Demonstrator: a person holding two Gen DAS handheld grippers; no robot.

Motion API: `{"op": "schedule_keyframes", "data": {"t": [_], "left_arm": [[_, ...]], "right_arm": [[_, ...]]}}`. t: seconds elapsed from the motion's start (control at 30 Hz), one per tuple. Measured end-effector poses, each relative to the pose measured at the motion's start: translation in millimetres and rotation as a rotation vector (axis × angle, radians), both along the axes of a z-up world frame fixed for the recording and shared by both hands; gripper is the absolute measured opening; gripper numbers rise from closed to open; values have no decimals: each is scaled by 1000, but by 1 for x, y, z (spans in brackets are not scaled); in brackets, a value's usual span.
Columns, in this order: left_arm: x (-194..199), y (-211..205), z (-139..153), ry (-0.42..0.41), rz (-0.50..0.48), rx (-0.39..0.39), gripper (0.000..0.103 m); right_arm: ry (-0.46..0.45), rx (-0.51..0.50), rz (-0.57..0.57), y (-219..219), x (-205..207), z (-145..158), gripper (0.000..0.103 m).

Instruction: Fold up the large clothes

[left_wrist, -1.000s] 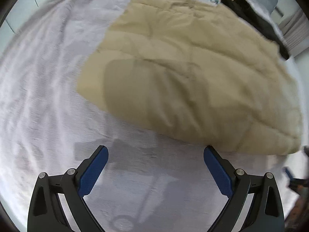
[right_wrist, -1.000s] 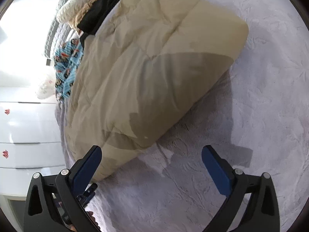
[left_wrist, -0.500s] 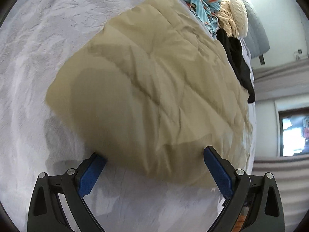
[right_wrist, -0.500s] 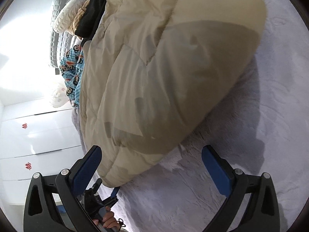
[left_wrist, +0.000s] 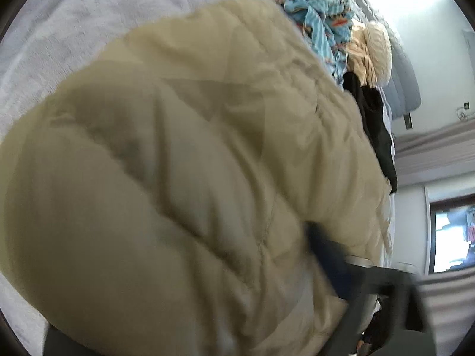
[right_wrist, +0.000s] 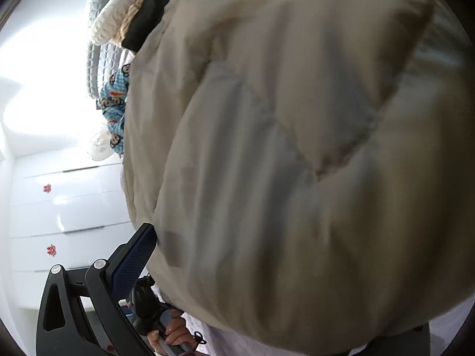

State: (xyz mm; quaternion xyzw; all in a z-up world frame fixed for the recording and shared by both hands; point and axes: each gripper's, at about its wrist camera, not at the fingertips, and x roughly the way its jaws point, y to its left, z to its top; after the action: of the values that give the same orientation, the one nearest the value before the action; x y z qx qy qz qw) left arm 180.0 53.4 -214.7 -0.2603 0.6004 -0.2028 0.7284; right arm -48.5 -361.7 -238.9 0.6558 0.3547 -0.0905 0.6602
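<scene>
A puffy beige quilted jacket (left_wrist: 178, 178) lies on the bed and fills most of both wrist views. My left gripper (left_wrist: 231, 237) has its near hem between the jaws, which are closing. Only its right blue pad (left_wrist: 326, 261) shows, blurred, against the fabric; the other finger is buried under the jacket. My right gripper (right_wrist: 234, 231) straddles the jacket's (right_wrist: 297, 163) opposite near corner with the jaws wide. Its left blue pad (right_wrist: 133, 261) sits at the fabric's edge and the other finger is hidden. A hand (right_wrist: 175, 332) below holds the left gripper.
The pale grey bed cover (left_wrist: 89, 14) lies under the jacket. At the bed's far end are a blue cartoon-print cloth (left_wrist: 314, 9), a cream knit item (left_wrist: 377, 53) and a black garment (left_wrist: 377, 130). White drawers (right_wrist: 59, 207) stand beside the bed.
Both grippers have moved forward and down onto the jacket's near edge, which now fills both views and covers a finger of each. The left view has rolled.
</scene>
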Motion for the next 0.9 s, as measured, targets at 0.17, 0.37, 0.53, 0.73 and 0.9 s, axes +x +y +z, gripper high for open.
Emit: {"op": "schedule_keyframes", "data": {"t": [0.17, 0.37, 0.53, 0.73, 0.9], "left_arm": [[-6, -2, 35, -117, -54, 31, 21], [-37, -15, 93, -301, -140, 97, 19], [-73, 0, 116, -316, -144, 91, 19], [-138, 46, 113, -276, -220, 127, 19], [-182, 92, 98, -188, -269, 150, 19]], "right_arm": [[-7, 91, -56, -8, -11, -4, 56], [-60, 25, -9, -11, -21, 22, 24], [-97, -5, 59, -7, -45, 45, 23], [-66, -22, 119, 18, -97, 57, 23], [-12, -5, 127, 65, -162, 54, 23]]}}
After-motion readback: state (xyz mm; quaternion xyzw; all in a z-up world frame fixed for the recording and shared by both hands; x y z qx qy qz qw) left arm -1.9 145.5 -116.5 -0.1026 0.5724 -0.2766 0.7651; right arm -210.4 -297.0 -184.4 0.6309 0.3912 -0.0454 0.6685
